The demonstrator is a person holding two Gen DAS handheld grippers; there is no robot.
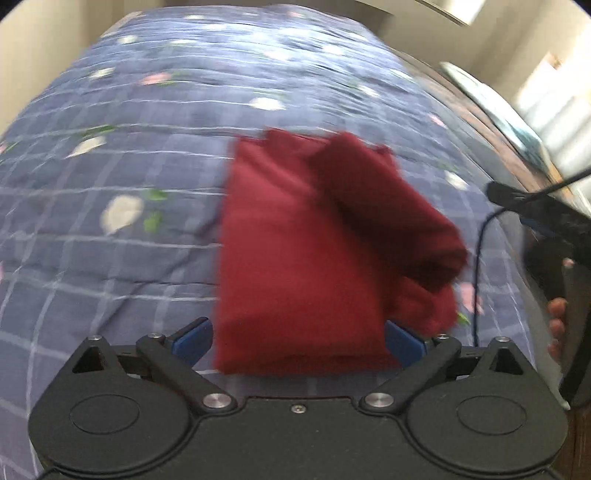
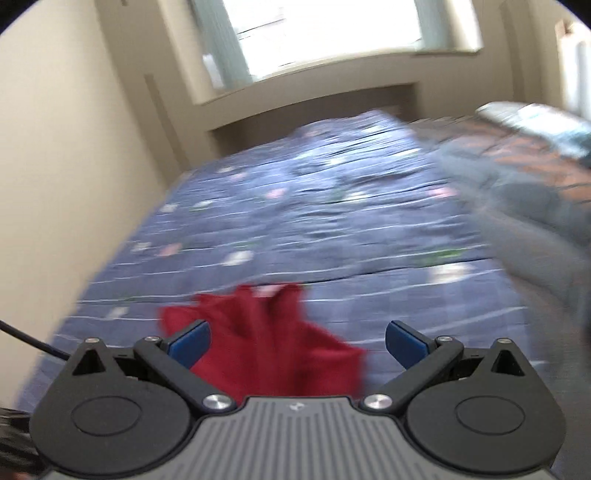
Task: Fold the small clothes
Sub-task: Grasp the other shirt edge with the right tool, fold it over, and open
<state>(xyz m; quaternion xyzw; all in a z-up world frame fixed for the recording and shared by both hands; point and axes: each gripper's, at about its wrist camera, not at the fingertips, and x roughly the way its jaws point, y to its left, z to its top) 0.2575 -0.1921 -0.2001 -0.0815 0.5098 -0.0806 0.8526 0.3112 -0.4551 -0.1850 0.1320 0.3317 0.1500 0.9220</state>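
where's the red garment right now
The folded red garment lies on the blue floral bedspread, right of centre in the left wrist view, directly ahead of the open left gripper.

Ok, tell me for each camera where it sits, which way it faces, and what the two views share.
Left wrist: on the left gripper, angled down at the folded dark red cloth garment on the blue checked floral bedspread; blue fingers wide apart, a hand at the right edge.
Right wrist: on the right gripper, looking across the bed toward the bright window; fingers spread.
Shared: garment and bedspread.
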